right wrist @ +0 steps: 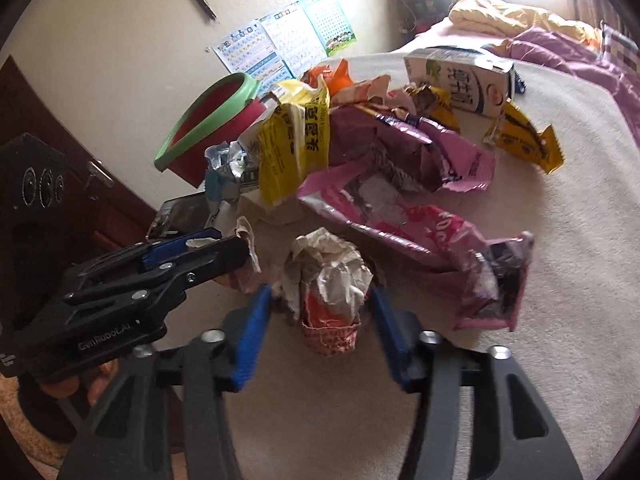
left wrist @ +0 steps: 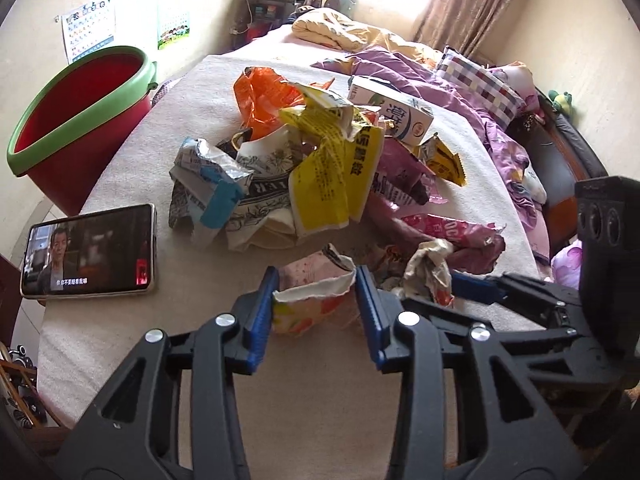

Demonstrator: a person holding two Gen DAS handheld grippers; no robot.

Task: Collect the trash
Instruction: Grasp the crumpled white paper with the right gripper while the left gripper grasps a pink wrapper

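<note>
Surface: a cream bed cover (left wrist: pixel 120 168) is carrying a heap of torn packaging near its middle.
Left gripper (left wrist: pixel 316 280): its blue pads are pressing on both sides of a torn pink wrapper (left wrist: pixel 312 296), which is lying on the cover near the front edge, just in front of the heap.
Right gripper (right wrist: pixel 322 300): its jaws are flanking a crumpled paper wad (right wrist: pixel 328 280); the left pad is touching the wad's edge, and whether the right pad is touching it I cannot tell, as that side is blurring.
Grippers' relation: the two are standing side by side, near each other, each over its own piece.
Heap: a yellow printed bag (left wrist: pixel 332 176), an orange plastic bag (left wrist: pixel 260 96), a pink foil bag (right wrist: pixel 400 216) and a white milk carton (left wrist: pixel 400 116) are lying together, touching or overlapping.
Outlier: a small yellow sachet (right wrist: pixel 520 140) is lying just beside the carton, towards the right side of the cover.
Bin: a red bucket with a green rim (left wrist: pixel 80 120) is standing at the cover's left edge, tilting in the view.
Other: a phone (left wrist: pixel 88 252) with its screen lit is lying flat near the front left corner.
</note>
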